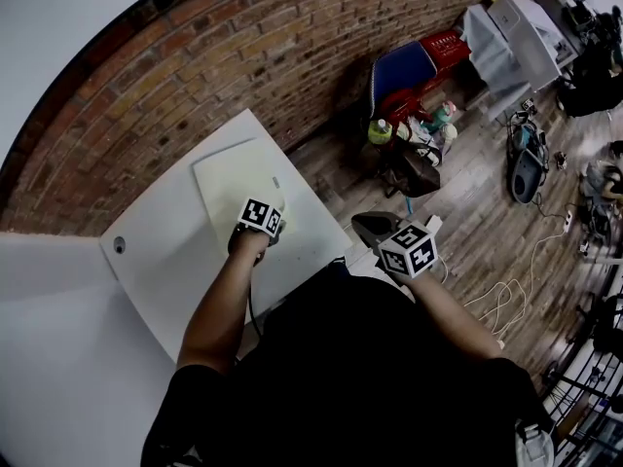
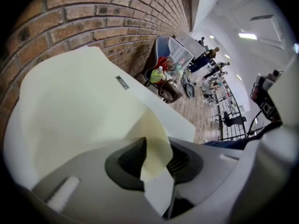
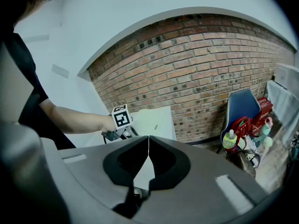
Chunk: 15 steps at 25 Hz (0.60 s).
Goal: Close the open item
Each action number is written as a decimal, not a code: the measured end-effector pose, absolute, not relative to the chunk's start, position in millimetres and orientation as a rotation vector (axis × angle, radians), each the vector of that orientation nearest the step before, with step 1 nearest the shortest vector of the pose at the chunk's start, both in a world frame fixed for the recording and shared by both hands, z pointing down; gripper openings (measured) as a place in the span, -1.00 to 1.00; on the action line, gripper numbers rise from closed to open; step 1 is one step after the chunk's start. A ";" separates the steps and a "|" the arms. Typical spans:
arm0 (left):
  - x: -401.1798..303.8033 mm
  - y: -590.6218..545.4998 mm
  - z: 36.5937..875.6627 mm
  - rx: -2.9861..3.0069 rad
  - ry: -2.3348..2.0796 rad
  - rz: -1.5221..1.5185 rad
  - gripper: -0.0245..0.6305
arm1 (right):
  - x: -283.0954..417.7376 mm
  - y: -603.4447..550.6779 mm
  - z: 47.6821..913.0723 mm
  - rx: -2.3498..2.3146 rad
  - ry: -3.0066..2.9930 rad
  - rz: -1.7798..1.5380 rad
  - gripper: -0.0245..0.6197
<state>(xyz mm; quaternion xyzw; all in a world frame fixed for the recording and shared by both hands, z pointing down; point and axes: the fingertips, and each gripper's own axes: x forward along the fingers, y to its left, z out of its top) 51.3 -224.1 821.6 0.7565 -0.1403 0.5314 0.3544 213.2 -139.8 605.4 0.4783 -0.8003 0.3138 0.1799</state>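
the left gripper (image 2: 156, 162) pinches tight the cover corner of the pale yellow folder (image 2: 84, 106), probably mid-closing, and next must lower it flat; the right gripper (image 3: 147, 148) is closed, empty.

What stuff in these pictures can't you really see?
- Inside the yellow folder: left gripper view, its own cover hides it.
- Small label on the cover: too small to read, every view.
- Left gripper jaws: head view, its marker cube covers them.
- Table near edge: head view, person's body blocks it.
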 end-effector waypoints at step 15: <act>59.6 -212.4 818.6 2.006 -0.325 1.342 -0.34 | 213.9 -128.0 607.1 1.346 -2.251 0.885 -0.90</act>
